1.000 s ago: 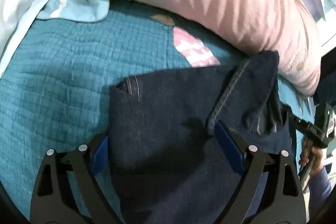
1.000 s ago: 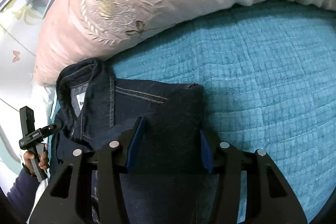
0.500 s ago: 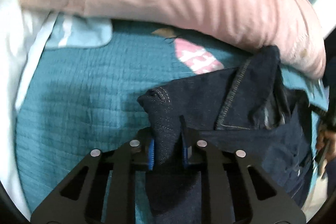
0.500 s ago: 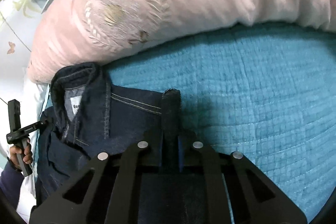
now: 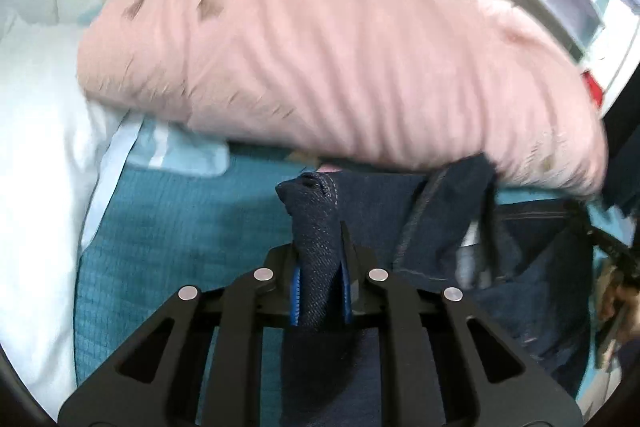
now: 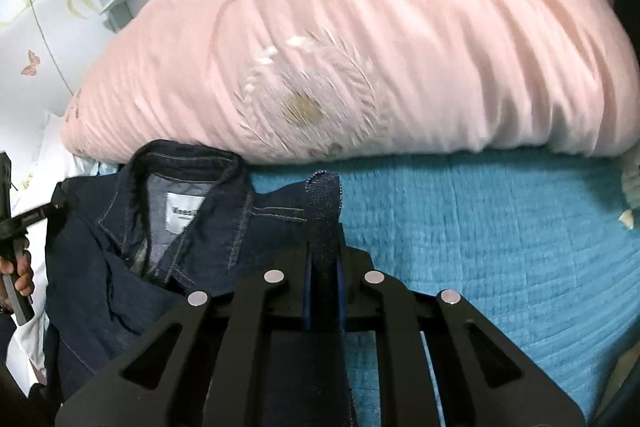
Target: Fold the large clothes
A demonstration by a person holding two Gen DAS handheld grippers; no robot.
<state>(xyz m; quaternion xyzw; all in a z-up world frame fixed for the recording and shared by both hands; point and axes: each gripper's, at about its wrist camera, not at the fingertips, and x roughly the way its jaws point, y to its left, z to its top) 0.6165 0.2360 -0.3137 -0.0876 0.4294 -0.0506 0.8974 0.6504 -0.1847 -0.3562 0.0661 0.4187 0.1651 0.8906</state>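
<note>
jacket: one dark denim jacket (image 6: 132, 251), lifted at two bunched edges, rest sagging onto the bed between my two grippers; collar and white label face up, left of my right jaws.
left gripper (image 5: 320, 281): clenched on a bunched fold of the jacket; fold sticks up past the tips. Jaws have just been closing, denim between them.
right gripper (image 6: 322, 285): clenched on a second fold, a narrow strip standing up between the blue pads. Jaws have just been closing too, denim between them.
hands: two seen, each only from the other wrist view. My left hand (image 6: 20, 269) sits at the far left edge of the right view; my right hand (image 5: 618, 301) at the far right edge of the left view, blurred and cut off.
quilt: one teal quilt (image 6: 500, 247) under the jacket, open to the right of my right jaws.
pillows: one big pink pillow (image 6: 360, 47) just beyond the jacket, collar touching it; one white pillow (image 5: 36, 147) left of my left jaws.
hard to read: label text partly covered by the collar; left view smeared; jacket's lower part hidden under my gripper bodies.
</note>
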